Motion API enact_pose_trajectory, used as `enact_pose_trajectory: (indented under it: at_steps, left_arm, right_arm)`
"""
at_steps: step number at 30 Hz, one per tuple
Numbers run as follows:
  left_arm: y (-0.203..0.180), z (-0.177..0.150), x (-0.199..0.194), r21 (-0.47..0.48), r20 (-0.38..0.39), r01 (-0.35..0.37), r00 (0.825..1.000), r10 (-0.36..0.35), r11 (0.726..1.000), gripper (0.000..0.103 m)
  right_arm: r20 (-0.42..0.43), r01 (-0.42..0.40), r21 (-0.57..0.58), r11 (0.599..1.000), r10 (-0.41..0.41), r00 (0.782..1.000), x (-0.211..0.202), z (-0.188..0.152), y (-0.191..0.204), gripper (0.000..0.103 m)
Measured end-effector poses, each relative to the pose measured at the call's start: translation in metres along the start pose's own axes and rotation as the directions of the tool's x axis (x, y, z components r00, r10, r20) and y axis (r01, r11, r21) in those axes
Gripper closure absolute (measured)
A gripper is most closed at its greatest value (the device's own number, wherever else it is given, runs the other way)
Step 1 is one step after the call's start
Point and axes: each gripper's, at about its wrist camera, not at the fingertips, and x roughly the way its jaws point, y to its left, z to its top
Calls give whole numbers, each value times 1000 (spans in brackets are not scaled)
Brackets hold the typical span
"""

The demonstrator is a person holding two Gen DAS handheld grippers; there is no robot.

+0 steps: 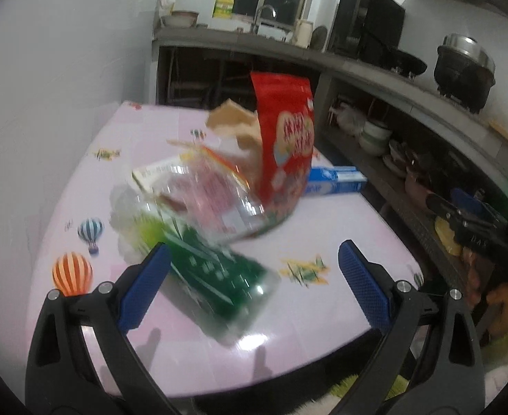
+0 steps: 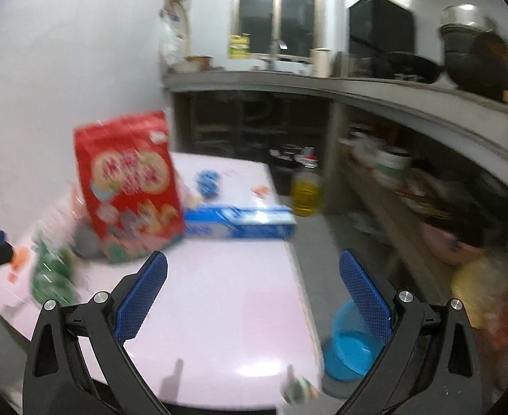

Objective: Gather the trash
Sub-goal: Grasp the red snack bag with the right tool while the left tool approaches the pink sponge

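Where the trash lies in a heap on the pink table, a green wrapper sits closest to the left gripper, just ahead of its left jaw and partly behind that blue pad. A clear plastic bag is piled further ahead of the wrapper, between the two jaws. A tall red snack bag stands behind it, a bit to the right. A torn brown paper piece pokes up beside the red bag. A blue box lies flat past the red bag, ahead of the right jaw. The left gripper's jaws are spread wide and hold nothing. In the right wrist view, the right gripper also has its jaws spread wide with nothing in them. The red snack bag stands ahead of its left jaw, and the blue box lies straight ahead between the jaws. A blue bowl sits on the floor behind the right jaw.
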Motion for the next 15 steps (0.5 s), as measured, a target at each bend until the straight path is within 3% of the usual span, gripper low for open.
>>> enact_pose_trajectory:
  at_steps: [3,6,10,13,15]
  left_arm:
    - [11,12,0,-17,29,34,999,-34,999,9]
    - [18,23,7,-33,41,54,998,-53,998,9]
    - [23,36,20,-43,41,78,996,-76,996,9]
    - [27,44,30,-64,37,108,994,-106,992,11]
    - [28,47,37,-77,31,129,991,-127,989,22]
  right_arm:
    - [-31,-188,16,982,188,982,25,25,-1,6]
    - [-55,-366,21,930,367,929,56,48,1,6]
    - [-104,-570,93,817,577,810,114,76,4,6]
    - [-127,-669,163,725,688,714,152,88,3,6]
    - [-129,-730,220,647,761,635,177,93,3,6]
